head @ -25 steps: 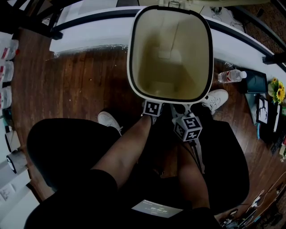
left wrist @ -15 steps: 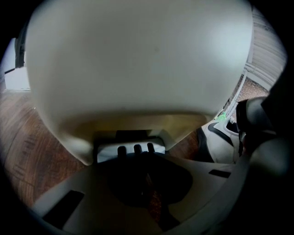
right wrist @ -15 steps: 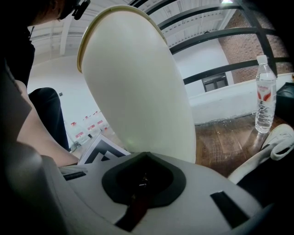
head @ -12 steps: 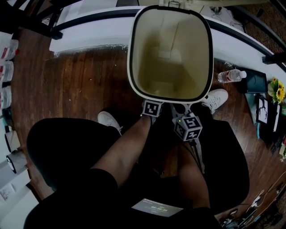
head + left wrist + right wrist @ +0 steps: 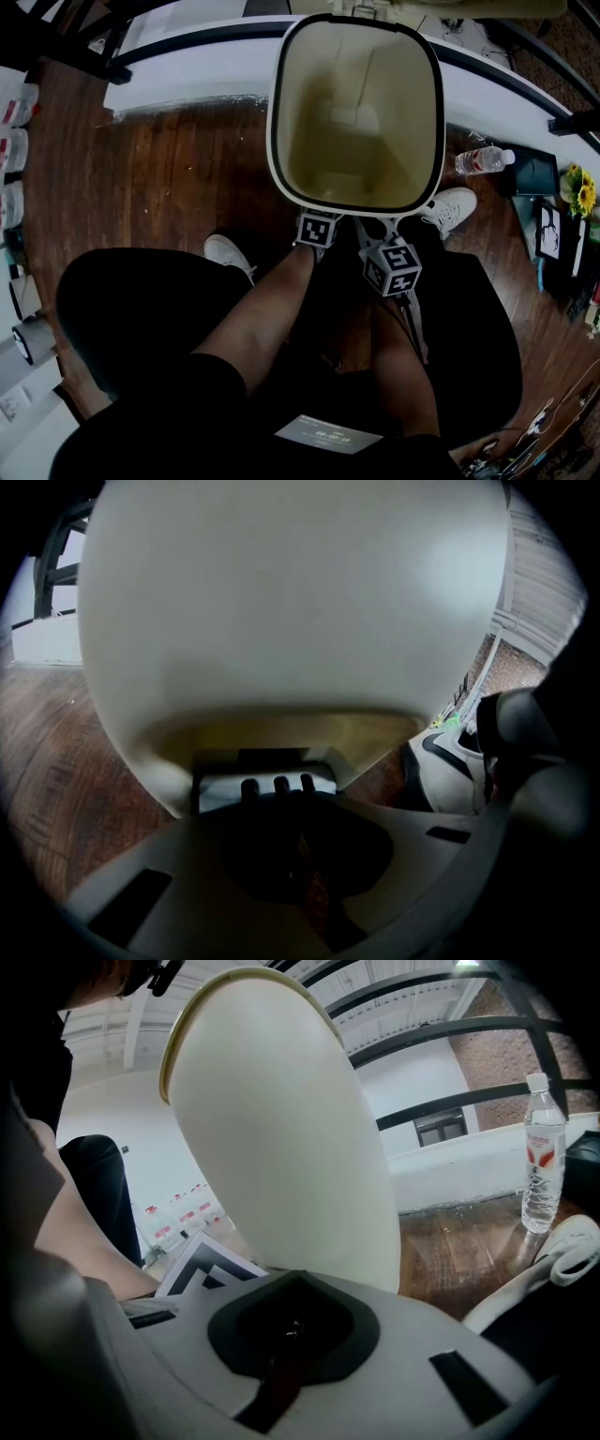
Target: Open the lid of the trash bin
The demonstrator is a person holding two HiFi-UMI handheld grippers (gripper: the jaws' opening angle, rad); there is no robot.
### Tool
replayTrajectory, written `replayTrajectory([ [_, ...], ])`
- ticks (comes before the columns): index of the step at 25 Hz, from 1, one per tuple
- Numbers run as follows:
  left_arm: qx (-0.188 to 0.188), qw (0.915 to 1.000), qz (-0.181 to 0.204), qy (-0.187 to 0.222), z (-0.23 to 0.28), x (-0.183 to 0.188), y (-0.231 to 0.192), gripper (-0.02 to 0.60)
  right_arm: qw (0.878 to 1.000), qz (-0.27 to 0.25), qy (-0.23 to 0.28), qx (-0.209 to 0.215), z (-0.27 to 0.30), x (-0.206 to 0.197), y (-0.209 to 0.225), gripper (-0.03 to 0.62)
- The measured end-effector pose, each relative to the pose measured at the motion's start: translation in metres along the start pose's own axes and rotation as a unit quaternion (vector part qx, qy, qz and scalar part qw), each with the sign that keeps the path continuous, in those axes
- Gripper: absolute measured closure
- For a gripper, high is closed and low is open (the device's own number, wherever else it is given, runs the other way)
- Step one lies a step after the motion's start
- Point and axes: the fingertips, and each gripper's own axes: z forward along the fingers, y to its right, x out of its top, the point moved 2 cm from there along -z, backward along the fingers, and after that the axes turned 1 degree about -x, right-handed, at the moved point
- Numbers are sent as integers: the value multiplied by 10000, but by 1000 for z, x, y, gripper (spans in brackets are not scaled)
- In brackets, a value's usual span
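Two bare forearms reach down between the seated person's dark-clad knees, each ending in a marker cube low against the front of the trash bin (image 5: 277, 112). The left hand-held gripper (image 5: 286, 808) has its jaws brought together with nothing between them. Just past its tips is a black ridged pedal (image 5: 265, 782) tucked under the bin's pale wall, though I cannot tell whether the tips actually bear on it. The right hand-held gripper (image 5: 292, 1312) is likewise closed and empty, pointing up along the bin's curved side without clearly touching it.

From above, the bin's mouth is fully uncovered and its bare tan interior shows right to the bottom. The lid itself is not clearly in sight, so it is presumably tipped back at the far rim.

Over the last second almost nothing has moved: the left cube has crept a touch toward the bin, and the mouth was as open then as it is now. I judge the opening done and being held, rather than still under way.

A white shoe (image 5: 228, 251) rests on the wood floor (image 5: 159, 178) to the left and another (image 5: 452, 206) sits close by the bin's right side. A water bottle (image 5: 483, 160) lies farther right, and a white ledge (image 5: 187, 66) runs behind the bin
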Motion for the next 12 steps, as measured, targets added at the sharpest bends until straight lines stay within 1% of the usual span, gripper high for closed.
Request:
replayTrajectory([
  [7, -7, 9999, -21, 123, -2, 1, 0, 548, 9999, 47, 95, 12, 0, 6, -2, 579],
  [12, -33, 9998, -55, 172, -3, 2, -1, 546, 10000, -2, 29, -6, 1, 2, -1, 579],
])
